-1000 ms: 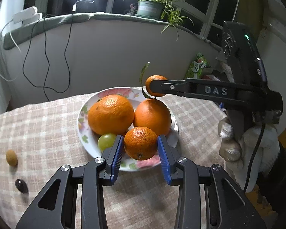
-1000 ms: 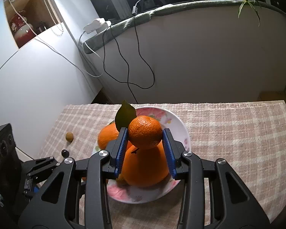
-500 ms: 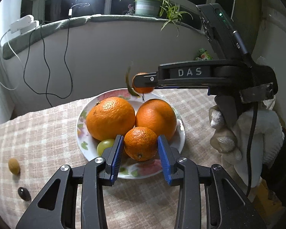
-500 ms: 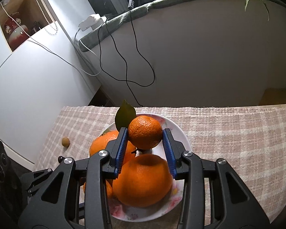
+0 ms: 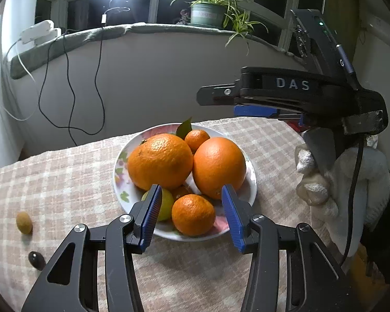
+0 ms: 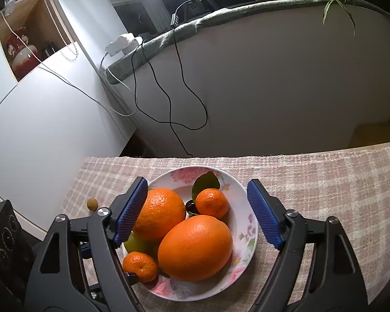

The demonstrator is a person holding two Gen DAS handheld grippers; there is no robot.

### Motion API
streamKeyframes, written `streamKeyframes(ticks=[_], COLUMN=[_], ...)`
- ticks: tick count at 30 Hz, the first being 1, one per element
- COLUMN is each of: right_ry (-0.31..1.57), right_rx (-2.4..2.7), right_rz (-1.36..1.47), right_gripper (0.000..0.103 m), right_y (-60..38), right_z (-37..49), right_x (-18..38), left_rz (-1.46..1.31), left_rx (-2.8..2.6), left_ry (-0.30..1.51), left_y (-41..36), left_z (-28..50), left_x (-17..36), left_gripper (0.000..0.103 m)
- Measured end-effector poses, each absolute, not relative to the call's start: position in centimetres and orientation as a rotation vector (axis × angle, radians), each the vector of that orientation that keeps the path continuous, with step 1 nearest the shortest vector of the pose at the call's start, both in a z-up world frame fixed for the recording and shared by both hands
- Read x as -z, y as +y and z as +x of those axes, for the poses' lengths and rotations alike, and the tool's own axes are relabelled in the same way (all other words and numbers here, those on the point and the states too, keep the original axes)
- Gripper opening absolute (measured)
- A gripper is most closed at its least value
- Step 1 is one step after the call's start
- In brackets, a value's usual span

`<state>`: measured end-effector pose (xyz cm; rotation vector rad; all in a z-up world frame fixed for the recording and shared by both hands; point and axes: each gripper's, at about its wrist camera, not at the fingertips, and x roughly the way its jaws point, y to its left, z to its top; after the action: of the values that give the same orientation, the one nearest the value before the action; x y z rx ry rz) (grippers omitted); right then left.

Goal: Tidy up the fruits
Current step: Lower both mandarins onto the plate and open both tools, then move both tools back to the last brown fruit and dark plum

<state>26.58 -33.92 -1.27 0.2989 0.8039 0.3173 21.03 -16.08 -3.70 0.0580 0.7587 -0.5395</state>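
A flowered plate (image 5: 249, 182) sits on a table covered with a checked cloth (image 5: 65, 182), and the fruit is piled in it. The left tool (image 5: 192, 218) has just been opening; its blue pads now stand clear on either side of a small mandarin (image 5: 193, 214) that rests at the near rim of the plate, with a gap showing between each pad and the peel. Just left of that mandarin, partly behind the left pad, lies a green fruit (image 5: 166, 204). Behind them are two big oranges (image 5: 160, 161) side by side, touching.

The right tool (image 6: 199, 208) has also just been opening, and its pads are spread wide with nothing pressed between them. It hovers over the plate (image 6: 243, 195); in the left wrist view it is seen from the side, well above the fruit. Below the gap between its pads lies a second small mandarin (image 6: 212, 202) with a green leaf (image 6: 205, 182) at its back, resting in the far part of the plate against the big oranges. A dark little fruit (image 6: 192, 206) is wedged just beside it.

Off the plate, on the cloth to the left, lie a small tan fruit (image 5: 24, 222) and a small dark fruit (image 5: 36, 260), near each other and well apart from the plate. A gloved hand (image 5: 351, 182) holds the right tool.
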Motion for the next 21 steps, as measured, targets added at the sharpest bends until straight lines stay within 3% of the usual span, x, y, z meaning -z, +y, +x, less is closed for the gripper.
streamKeyframes(ticks=[21], right_ry=[0.729], right_rx=[-0.299], right_rz=[0.180], right_gripper=[0.083], right_y=[-31.1], right_z=[22.7], right_x=[-1.9], left_rz=[-0.014], left_rx=[0.463], left_ry=[0.746], left_y=[-9.7], left_z=[19.3], left_x=[2.5], left_gripper=[0.047])
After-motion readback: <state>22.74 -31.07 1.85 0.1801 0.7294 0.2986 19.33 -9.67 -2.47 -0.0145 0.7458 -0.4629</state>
